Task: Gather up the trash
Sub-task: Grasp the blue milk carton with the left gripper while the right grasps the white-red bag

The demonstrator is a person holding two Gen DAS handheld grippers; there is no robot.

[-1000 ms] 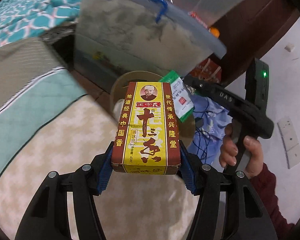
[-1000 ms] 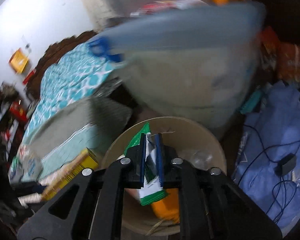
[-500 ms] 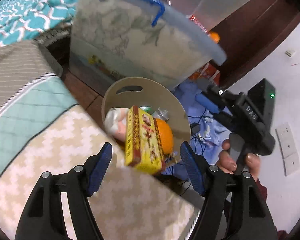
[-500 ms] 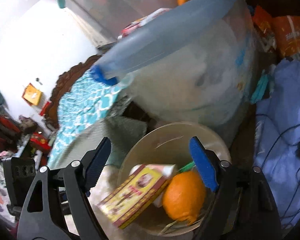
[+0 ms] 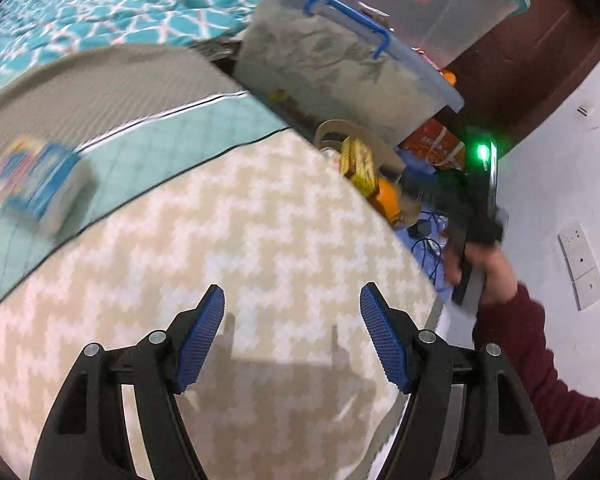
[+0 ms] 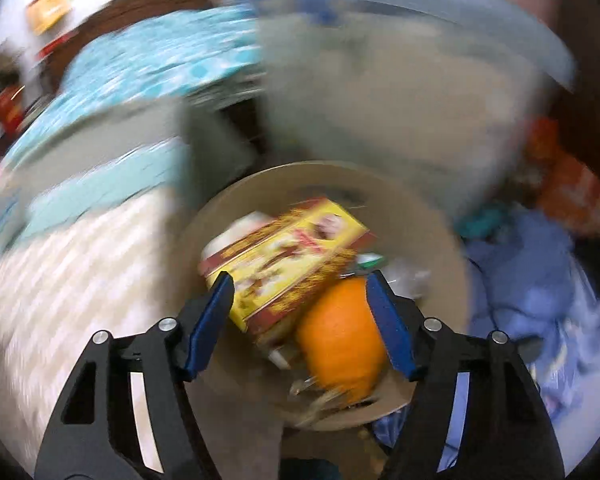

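Two grippers, both empty. The left gripper hangs over a beige zigzag-patterned mattress, its blue-padded fingers spread wide with only the fabric below them. The right gripper is tilted down over a round tan bin that stands on the floor beside the mattress; its fingers also stand well apart and have just been closing a little, with nothing clamped between them.

Inside the bin lies the trash — a yellow-and-red box tilted across the top, leaning against an orange fruit, with a bit of green-and-white wrapper just behind them. From the left wrist view the same box and fruit show at the mattress's far edge, and the person's right hand, in a dark red sleeve, grips the other tool's handle near them.

A blurred blue-and-white carton rests on the teal sheet to the left. Behind the bin sits a clear storage tub with a blue handle, and crumpled blue cloth with cables lies to the right — the right wrist view is heavily motion-blurred.
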